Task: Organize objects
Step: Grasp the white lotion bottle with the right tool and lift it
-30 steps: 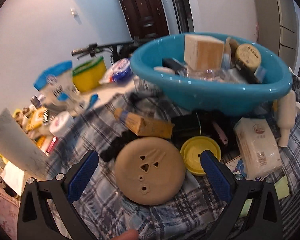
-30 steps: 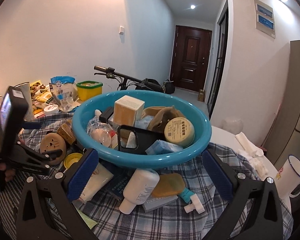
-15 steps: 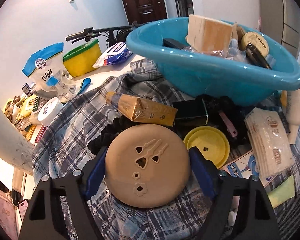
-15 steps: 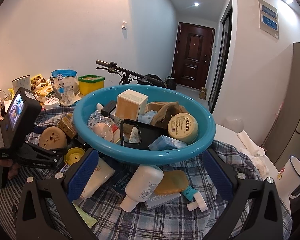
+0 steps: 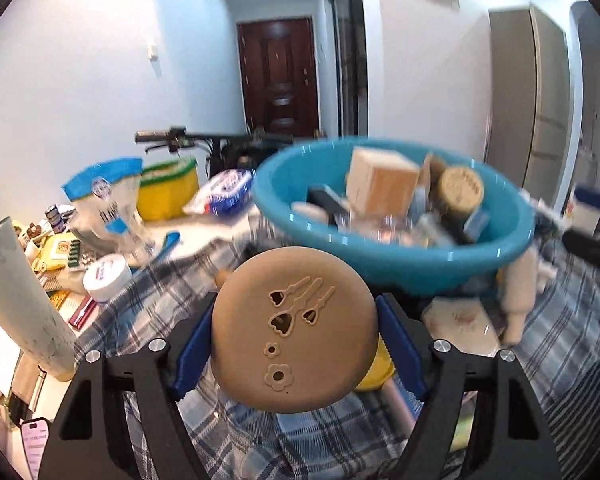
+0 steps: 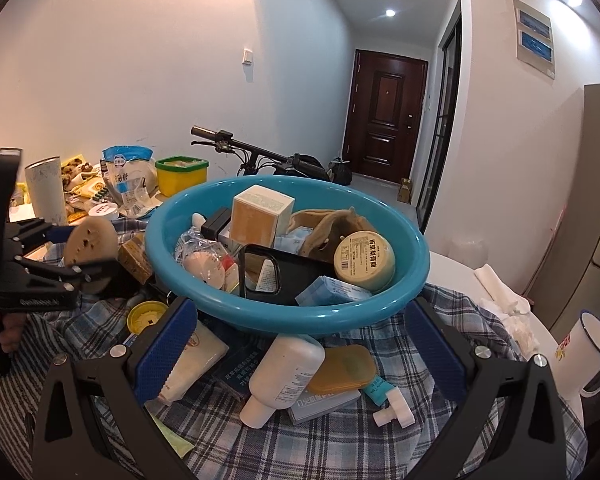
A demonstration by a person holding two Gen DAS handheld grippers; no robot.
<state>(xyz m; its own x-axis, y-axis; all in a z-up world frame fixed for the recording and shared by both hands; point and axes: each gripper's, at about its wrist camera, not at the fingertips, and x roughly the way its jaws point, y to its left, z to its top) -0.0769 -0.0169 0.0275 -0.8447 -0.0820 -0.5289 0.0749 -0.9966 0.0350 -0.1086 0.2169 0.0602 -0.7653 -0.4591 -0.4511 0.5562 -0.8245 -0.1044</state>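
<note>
A desk draped in plaid cloth (image 6: 340, 440) is crowded with clutter. The tan round disc (image 5: 296, 332) is clamped in the left hand-held gripper (image 5: 296, 344), now lifted off the cloth beside the teal basin (image 6: 412, 280); the right hand-held gripper (image 6: 300, 344) is kept wide apart, empty.

One teal basin (image 6: 414, 276), one tan round disc (image 5: 294, 330), one white squeeze bottle (image 6: 284, 372), one yellow lid (image 6: 146, 316), one enamel mug (image 6: 590, 346), one yellow tub (image 6: 181, 176), two grippers.
</note>
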